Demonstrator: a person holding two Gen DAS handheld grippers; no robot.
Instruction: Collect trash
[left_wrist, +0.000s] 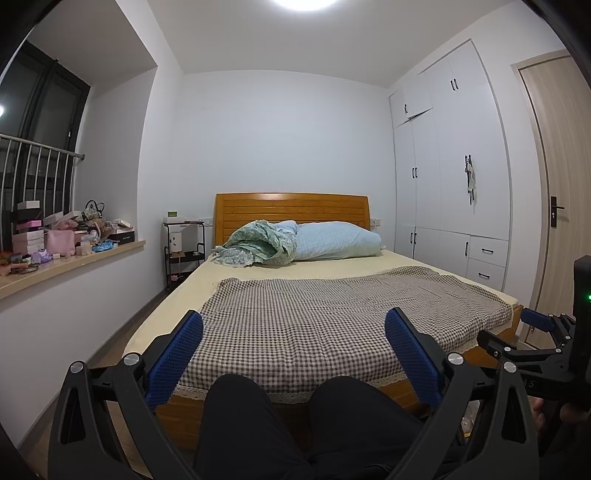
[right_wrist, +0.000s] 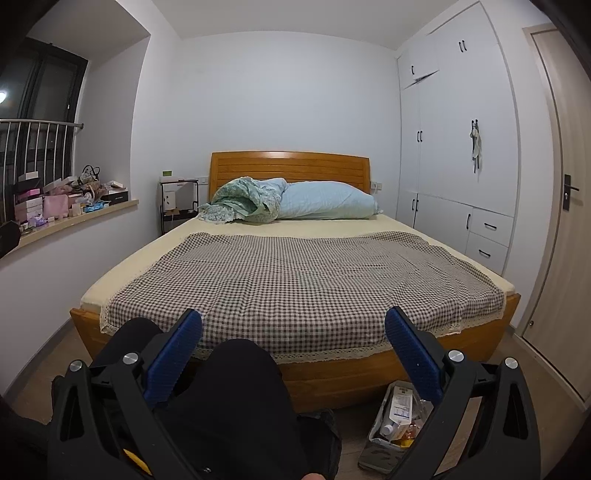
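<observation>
Both tools are held low at the foot of a wooden-framed bed covered with a brown-and-white checked cloth. The left hand-held gripper has its blue ribbed fingers spread wide with nothing between them; the right hand-held gripper is likewise spread and empty. The person's dark-trousered knees show below both.

The only likely trash in sight sits on the floor at the bed's foot, on the right: a small grey open container holding a printed white packet, a small bottle and orange scraps. The bed's checked cloth shows no loose litter. A cluttered window ledge at the left carries pink boxes and bags, but whether any of that is rubbish cannot be told.

This fits either a survey before gathering or a pause once litter already sits in the container. Any further pick calls for finding a loose piece and lowering an open tool over it.
</observation>
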